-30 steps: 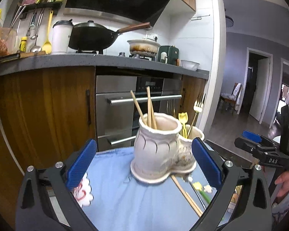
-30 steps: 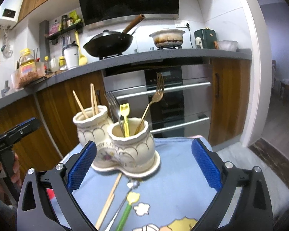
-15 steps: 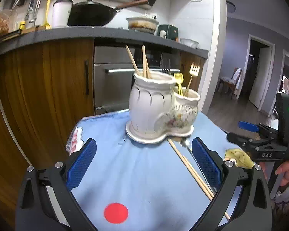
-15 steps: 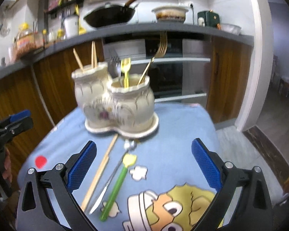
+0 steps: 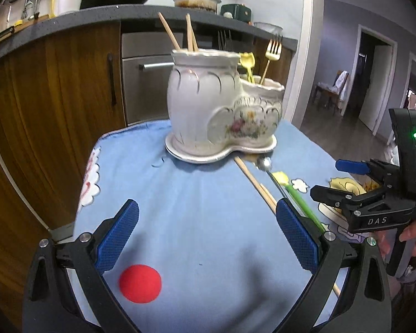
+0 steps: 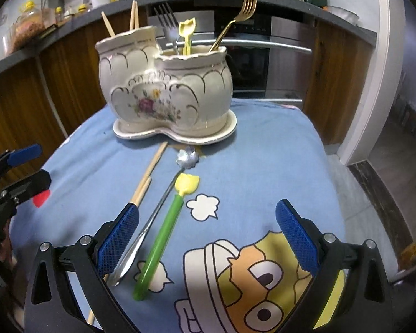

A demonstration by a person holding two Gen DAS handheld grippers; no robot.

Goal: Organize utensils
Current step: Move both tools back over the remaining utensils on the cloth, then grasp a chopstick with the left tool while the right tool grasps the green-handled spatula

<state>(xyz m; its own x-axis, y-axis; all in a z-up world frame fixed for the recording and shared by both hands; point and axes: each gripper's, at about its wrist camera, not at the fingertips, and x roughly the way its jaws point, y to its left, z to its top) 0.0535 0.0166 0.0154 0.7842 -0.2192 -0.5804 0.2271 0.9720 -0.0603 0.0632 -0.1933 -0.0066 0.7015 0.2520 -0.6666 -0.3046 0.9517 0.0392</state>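
A white ceramic double holder (image 5: 222,111) (image 6: 166,94) stands on the blue cloth; its taller pot has chopsticks (image 5: 190,32), the lower pot forks (image 6: 246,2) and a yellow-topped utensil (image 6: 186,32). On the cloth in front lie a pair of chopsticks (image 6: 149,173), a silver spoon (image 6: 155,213) and a green-handled utensil with a yellow head (image 6: 163,230). My left gripper (image 5: 208,236) is open and empty above the cloth. My right gripper (image 6: 206,238) is open and empty over the loose utensils, its left finger near the spoon.
The blue cartoon-print cloth (image 6: 263,166) covers a small table with a red dot (image 5: 140,279) near the left gripper. Wooden cabinets (image 5: 55,97) and an oven (image 6: 263,63) stand behind. A doorway and open floor lie to the right (image 5: 374,83).
Both grippers have tilted down and drawn back from the holder, bringing more of the cloth and the loose utensils into view. Nothing on the table has moved.
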